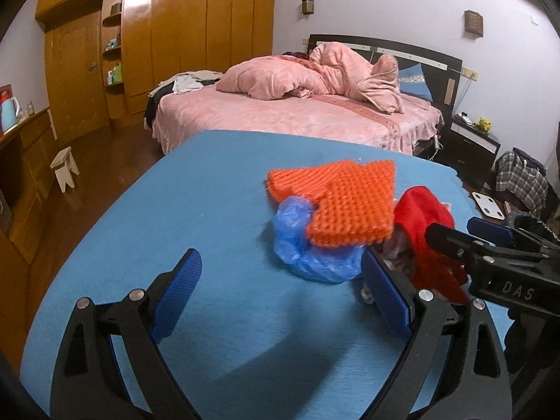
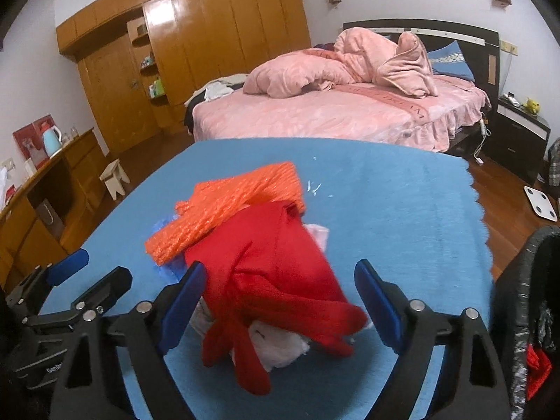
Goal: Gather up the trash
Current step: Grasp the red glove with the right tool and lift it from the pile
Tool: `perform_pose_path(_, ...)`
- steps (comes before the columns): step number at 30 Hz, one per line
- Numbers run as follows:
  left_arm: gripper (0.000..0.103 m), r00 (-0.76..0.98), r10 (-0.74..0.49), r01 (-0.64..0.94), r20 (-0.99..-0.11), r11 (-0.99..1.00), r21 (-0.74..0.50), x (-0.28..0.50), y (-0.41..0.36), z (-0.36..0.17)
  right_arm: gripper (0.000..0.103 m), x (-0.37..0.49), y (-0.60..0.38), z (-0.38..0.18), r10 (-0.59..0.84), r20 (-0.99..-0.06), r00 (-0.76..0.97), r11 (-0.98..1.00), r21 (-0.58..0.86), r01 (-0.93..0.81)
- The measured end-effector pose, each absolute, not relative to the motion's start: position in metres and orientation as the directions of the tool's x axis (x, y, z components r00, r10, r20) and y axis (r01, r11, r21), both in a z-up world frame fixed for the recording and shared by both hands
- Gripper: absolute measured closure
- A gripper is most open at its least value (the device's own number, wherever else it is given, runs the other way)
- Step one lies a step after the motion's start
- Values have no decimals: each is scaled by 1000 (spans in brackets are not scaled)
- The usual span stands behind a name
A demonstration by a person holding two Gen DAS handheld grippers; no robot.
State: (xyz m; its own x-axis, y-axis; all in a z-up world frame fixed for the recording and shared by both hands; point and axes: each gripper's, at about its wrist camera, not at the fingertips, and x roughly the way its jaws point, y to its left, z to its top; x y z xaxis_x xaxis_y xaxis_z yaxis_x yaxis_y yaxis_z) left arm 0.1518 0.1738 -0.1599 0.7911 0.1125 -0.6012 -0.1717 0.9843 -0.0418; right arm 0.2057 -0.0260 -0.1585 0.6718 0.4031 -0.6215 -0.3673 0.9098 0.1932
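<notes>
Bench (image 1: pixel 210 182) was covered in plain blue cloth. Foam net (image 1: pixel 336 203) was orange, knobbly grid pattern. Crumpled plastic bag (image 1: pixel 297 241) was blue, translucent. Red bag (image 2: pixel 276 266) was solid red over pale pink-white tissue (image 2: pixel 280 346). Tool pads (image 1: pixel 182 290) were blue, frames black. Bedding (image 1: pixel 297 115) was pink, faint leaf pattern. Wardrobe (image 1: pixel 196 24) was glossy brown wood.

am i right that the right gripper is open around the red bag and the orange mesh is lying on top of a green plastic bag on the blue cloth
Not quite: the plastic bag under the orange mesh is blue, not green, as the left wrist view shows. The rest holds: the right gripper is open around the red bag on the blue cloth.
</notes>
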Motion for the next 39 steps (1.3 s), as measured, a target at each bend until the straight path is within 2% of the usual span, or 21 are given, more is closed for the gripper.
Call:
perform_pose_path(3, 13, 783, 116, -178, -611, 983, -42, 155, 174, -166, 18, 209, -20, -164, 402, -638, 657, 908, 185, -376)
perform_pose_path(5, 13, 779, 115, -180, -617, 983, -44, 156, 173, -168, 23, 210, -17, -168, 406, -645, 647, 905, 186, -382)
perform_pose_path(6, 13, 777, 115, -181, -619, 982, -45, 157, 173, -169, 29, 210, -15, -170, 414, -651, 636, 900, 190, -391)
perform_pose_path(8, 13, 776, 113, -182, -621, 982, -48, 156, 174, -169, 35, 208, -14, -171, 411, -651, 638, 901, 183, -394)
perform_pose_path(16, 13, 775, 116, -183, -621, 982, -45, 156, 172, -170, 83, 208, -32, -161, 453, -626, 635, 885, 229, -405)
perform_pose_path(18, 13, 775, 117, -180, -620, 983, -39, 156, 170, -170, 86, 207, -38, -156, 457, -617, 641, 884, 234, -405)
perform_pose_path(24, 13, 776, 120, -176, -620, 984, -30, 156, 168, -171, 86, 204, -54, -142, 458, -586, 669, 887, 253, -386)
perform_pose_path(27, 13, 776, 114, -173, -620, 984, -36, 156, 167, -171, 92, 201, -61, -136, 458, -570, 682, 888, 264, -376)
perform_pose_path(32, 13, 775, 103, -161, -624, 986, -37, 157, 162, -171, 89, 204, -65, -135, 457, -578, 676, 889, 267, -372)
perform_pose_path(33, 13, 776, 102, -160, -622, 986, -38, 157, 161, -171, 85, 206, -63, -138, 458, -586, 669, 888, 269, -373)
perform_pose_path(34, 13, 778, 100, -159, -620, 987, -39, 157, 161, -170, 75, 207, -61, -139, 457, -591, 665, 888, 269, -372)
perform_pose_path(36, 13, 781, 100, -161, -616, 986, -44, 156, 160, -169, 62, 208, -55, -142, 458, -595, 661, 888, 264, -377)
perform_pose_path(39, 13, 782, 99, -163, -615, 985, -49, 156, 160, -169, 50, 211, -47, -147, 458, -603, 654, 886, 248, -392)
